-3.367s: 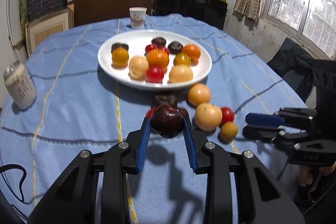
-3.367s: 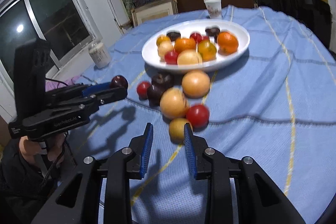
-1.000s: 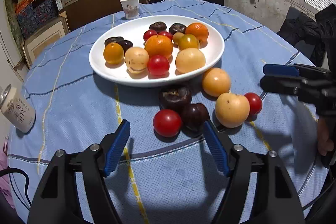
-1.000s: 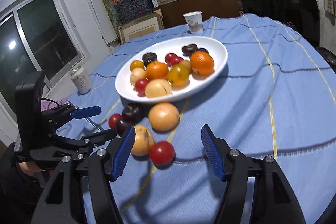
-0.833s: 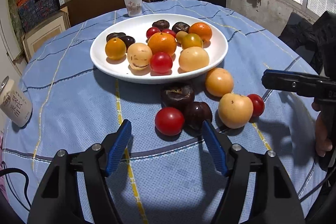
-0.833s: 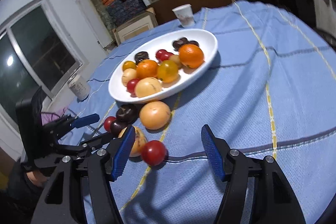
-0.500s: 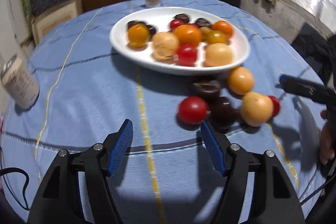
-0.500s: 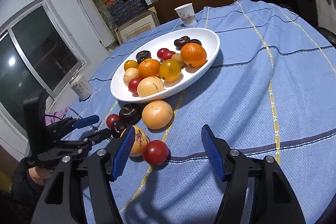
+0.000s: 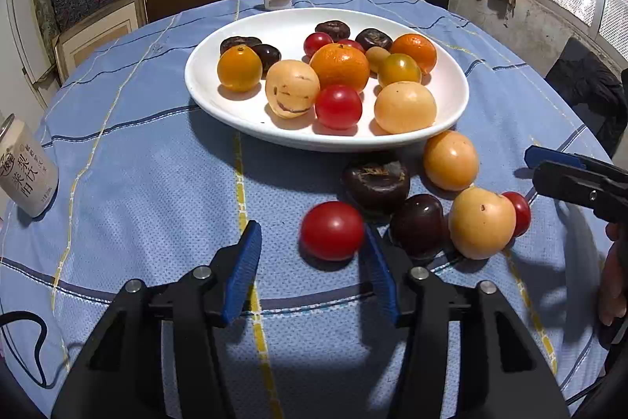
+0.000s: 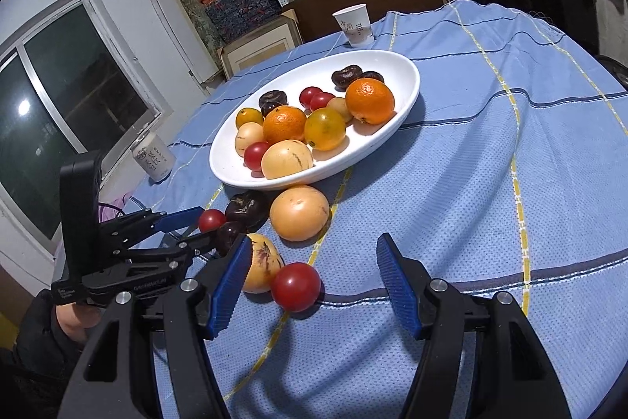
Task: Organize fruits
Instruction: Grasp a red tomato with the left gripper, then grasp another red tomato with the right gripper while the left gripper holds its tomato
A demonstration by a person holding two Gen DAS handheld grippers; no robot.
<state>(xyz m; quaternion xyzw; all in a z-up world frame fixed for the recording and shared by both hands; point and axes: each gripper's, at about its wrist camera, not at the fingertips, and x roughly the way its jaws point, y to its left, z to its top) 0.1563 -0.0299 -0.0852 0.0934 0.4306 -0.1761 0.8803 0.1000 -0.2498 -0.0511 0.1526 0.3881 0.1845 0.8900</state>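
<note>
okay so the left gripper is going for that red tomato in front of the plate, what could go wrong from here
The left gripper is closing with the red tomato off centre, near the right pad and far from the left. It may squirt out or roll across the tablecloth.

The right finger sits close to the dark plum, which touches the yellow fruit. A nudge could scatter that cluster.

The right gripper hovers open over the other red tomato close by, so the two could collide.

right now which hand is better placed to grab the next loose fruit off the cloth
Left, probably. The left gripper is closing with a red tomato between its fingers, beside its right pad. The right gripper stands open, and its nearest tomato sits off toward its left finger.
</note>
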